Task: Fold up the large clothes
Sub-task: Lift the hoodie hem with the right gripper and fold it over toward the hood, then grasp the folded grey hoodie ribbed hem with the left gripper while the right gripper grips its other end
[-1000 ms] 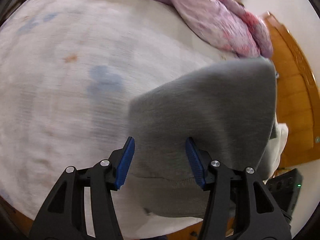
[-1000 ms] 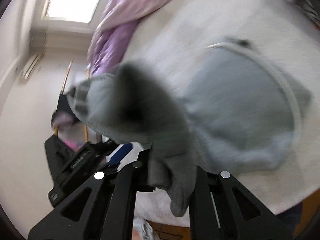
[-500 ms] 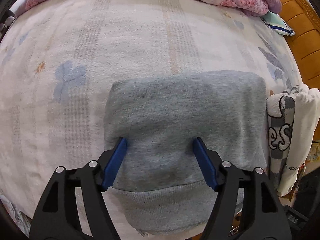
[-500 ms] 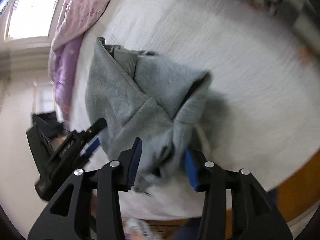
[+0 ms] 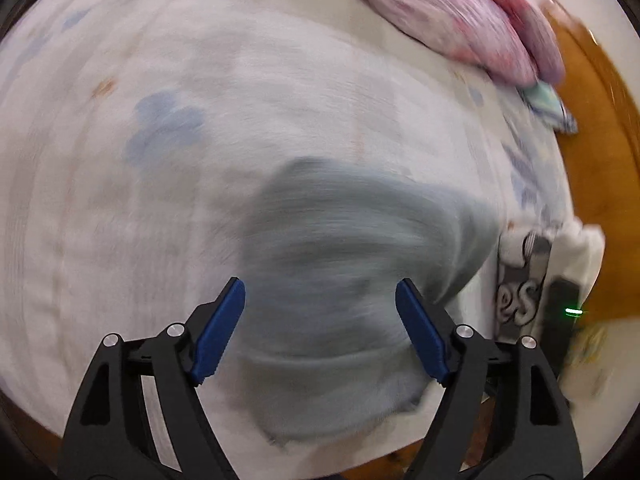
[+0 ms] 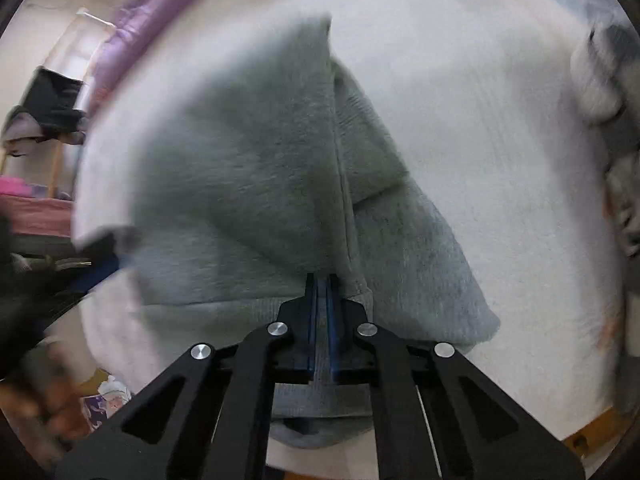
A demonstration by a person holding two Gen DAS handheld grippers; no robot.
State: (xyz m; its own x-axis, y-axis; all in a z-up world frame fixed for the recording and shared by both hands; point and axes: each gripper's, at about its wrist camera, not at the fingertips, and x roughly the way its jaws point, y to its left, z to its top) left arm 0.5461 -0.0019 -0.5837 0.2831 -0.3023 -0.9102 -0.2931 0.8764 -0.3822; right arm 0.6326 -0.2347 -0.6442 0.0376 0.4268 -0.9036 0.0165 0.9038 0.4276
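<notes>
A grey sweatshirt [image 5: 340,248] lies folded on the white bed sheet [image 5: 200,80], blurred by motion in the left wrist view. My left gripper [image 5: 320,312] is open, its blue pads on either side above the sweatshirt's near part, holding nothing. In the right wrist view my right gripper [image 6: 322,280] is shut on a fold of the grey sweatshirt [image 6: 248,184] near its ribbed hem, and the cloth rises in a peak beyond the fingers.
A pink and purple quilt [image 5: 460,12] lies bunched at the far side of the bed. Folded grey and white clothes [image 5: 528,280] are stacked at the bed's right edge, also at the right in the right wrist view [image 6: 604,92]. Wooden floor [image 5: 592,152] lies beyond.
My right gripper has gone from open around the sweatshirt's edge to shut on it. The sweatshirt has shifted and bunched under my left gripper, which stays open.
</notes>
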